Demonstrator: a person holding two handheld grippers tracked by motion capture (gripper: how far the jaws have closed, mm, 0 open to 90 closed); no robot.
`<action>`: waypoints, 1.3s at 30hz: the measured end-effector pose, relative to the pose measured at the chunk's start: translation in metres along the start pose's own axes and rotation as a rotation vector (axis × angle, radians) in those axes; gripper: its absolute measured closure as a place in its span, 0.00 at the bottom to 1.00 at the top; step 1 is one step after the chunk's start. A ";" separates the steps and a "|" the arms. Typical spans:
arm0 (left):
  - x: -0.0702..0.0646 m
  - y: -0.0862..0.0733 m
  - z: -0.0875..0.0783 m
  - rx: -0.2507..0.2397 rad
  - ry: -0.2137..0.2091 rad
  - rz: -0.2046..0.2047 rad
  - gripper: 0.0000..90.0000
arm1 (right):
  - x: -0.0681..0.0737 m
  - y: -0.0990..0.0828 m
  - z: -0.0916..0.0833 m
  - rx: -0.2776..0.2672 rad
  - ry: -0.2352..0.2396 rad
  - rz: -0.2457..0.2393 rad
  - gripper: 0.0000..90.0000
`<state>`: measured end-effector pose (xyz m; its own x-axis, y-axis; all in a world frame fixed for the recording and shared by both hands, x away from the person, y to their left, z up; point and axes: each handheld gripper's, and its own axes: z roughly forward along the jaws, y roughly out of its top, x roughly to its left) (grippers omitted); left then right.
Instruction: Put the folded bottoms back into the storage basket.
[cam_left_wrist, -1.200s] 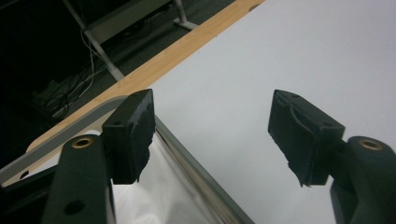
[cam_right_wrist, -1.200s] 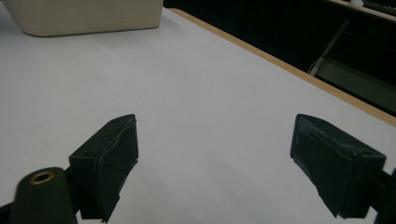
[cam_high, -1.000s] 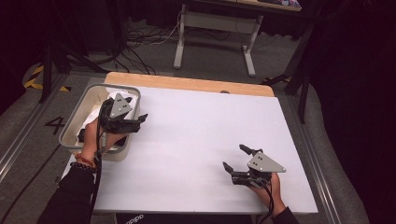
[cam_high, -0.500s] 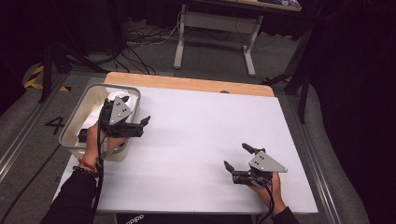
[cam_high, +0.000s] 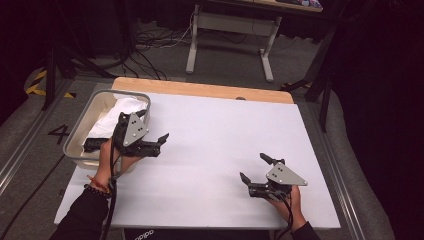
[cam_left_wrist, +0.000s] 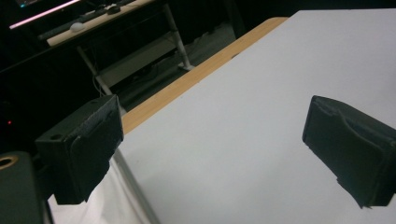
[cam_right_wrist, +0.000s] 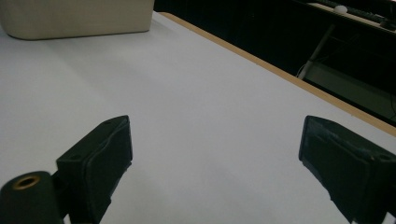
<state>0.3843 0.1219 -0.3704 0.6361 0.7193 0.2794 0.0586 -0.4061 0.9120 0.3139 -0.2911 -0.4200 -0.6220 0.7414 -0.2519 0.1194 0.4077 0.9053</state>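
High view: we see the white table (cam_high: 210, 150) first, then the grey tub (cam_high: 82, 131) at its left edge, white cloth (cam_high: 122, 111) lying inside. Our left gripper (cam_high: 152, 142), just beside the tub's right rim, has just been opening; nothing sits between its jaws. Our right gripper (cam_high: 256, 170) stands spread and empty near the table's front right.
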 end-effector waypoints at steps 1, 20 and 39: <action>-0.002 0.001 0.000 -0.005 -0.002 0.002 0.07 | 0.000 0.000 0.000 0.000 0.000 0.000 0.11; -0.021 0.002 0.004 -0.035 -0.053 0.010 0.08 | 0.003 0.000 0.000 -0.004 0.007 -0.011 0.11; -0.046 0.000 0.008 -0.048 -0.101 0.037 0.09 | 0.004 0.002 -0.003 -0.025 0.000 -0.020 0.11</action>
<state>0.3617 0.0844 -0.3854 0.7113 0.6429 0.2840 -0.0018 -0.4024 0.9155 0.3090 -0.2890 -0.4179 -0.6242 0.7331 -0.2700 0.0875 0.4090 0.9083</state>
